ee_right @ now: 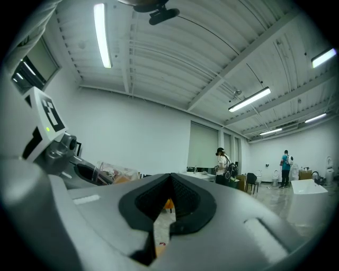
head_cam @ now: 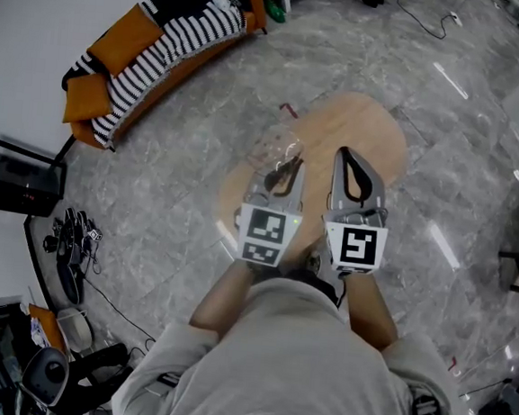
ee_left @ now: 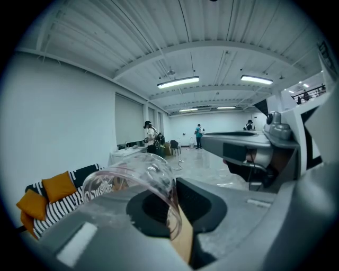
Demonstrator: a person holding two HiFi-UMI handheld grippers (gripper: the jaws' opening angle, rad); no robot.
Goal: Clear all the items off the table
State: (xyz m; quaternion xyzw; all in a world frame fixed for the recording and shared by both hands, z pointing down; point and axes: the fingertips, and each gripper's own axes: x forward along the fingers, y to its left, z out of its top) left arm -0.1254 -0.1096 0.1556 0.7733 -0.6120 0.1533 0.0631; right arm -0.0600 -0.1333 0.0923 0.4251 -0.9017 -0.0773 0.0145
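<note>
A clear plastic cup [head_cam: 278, 155] is pinched by its wall in my left gripper [head_cam: 286, 172], which is shut on it above the oval wooden table [head_cam: 367, 130]. In the left gripper view the cup [ee_left: 136, 178] lies on its side over the jaws, its rim caught at my left gripper [ee_left: 170, 213]. My right gripper [head_cam: 344, 155] is alongside to the right, shut with nothing in it. The right gripper view shows its jaws [ee_right: 169, 204] closed together, and the cup [ee_right: 113, 172] off to the left. The tabletop that shows is bare.
A sofa [head_cam: 156, 44] with orange cushions and a striped blanket stands far left. A black box [head_cam: 18, 176] and tangled cables [head_cam: 74, 245] lie on the floor at left. A small red thing [head_cam: 289, 111] sits by the table's far edge. People [ee_left: 198, 135] stand far off.
</note>
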